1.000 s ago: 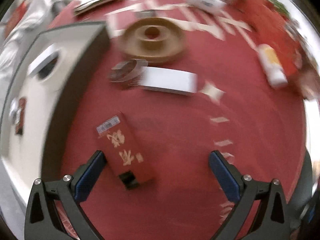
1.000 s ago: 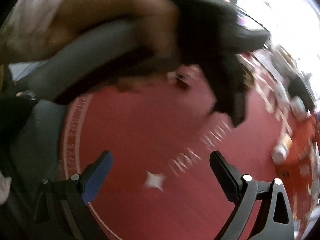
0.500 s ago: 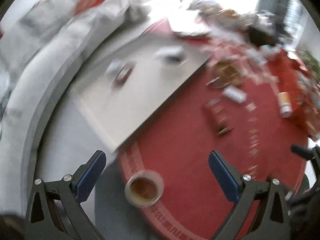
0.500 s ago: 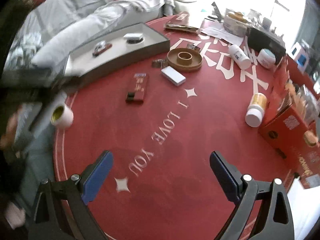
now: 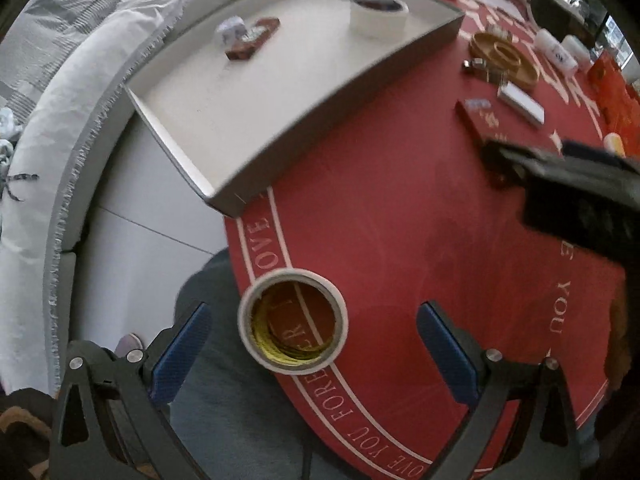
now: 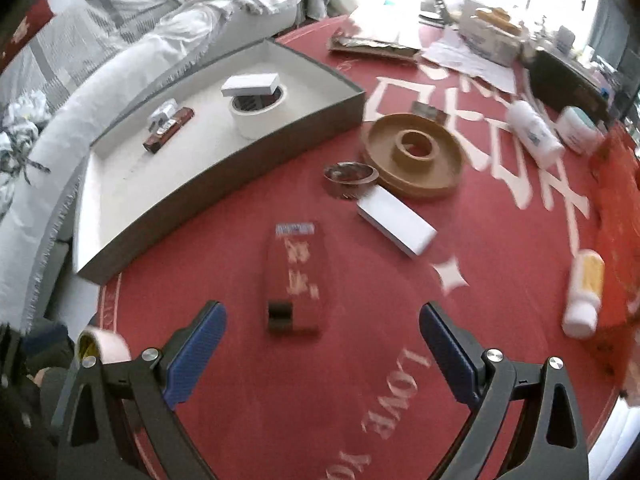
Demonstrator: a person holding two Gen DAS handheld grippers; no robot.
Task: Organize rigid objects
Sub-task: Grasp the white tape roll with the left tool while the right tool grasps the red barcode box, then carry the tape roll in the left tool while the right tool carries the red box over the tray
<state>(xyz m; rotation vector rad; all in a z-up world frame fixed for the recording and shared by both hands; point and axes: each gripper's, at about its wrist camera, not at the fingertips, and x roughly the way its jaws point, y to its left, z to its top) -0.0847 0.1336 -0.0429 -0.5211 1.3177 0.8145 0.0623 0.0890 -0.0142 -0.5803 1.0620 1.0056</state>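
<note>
A roll of tape (image 5: 293, 322) stands on the near edge of the round red table, between the spread fingers of my open left gripper (image 5: 316, 348); nothing touches it. A grey box with a white floor (image 5: 256, 92) lies beyond it, holding a white tape roll (image 5: 378, 16), a small white box and a dark red object (image 5: 252, 38). My right gripper (image 6: 322, 354) is open above a dark red flat box (image 6: 296, 276), which lies on the cloth just ahead of the fingertips. The grey box (image 6: 192, 184) sits to its left.
A white rectangular box (image 6: 396, 224), a small metal dish (image 6: 350, 174) and a round brown wooden tray (image 6: 414, 156) lie past the red box. Bottles (image 6: 584, 292) and red cartons crowd the right side. A white sofa (image 5: 60, 92) borders the left. The right gripper's body (image 5: 580, 188) crosses the left view.
The left gripper has come down closer to the tape roll, which now sits between its fingers. The right gripper has moved forward toward the dark red box. Both stayed open.
</note>
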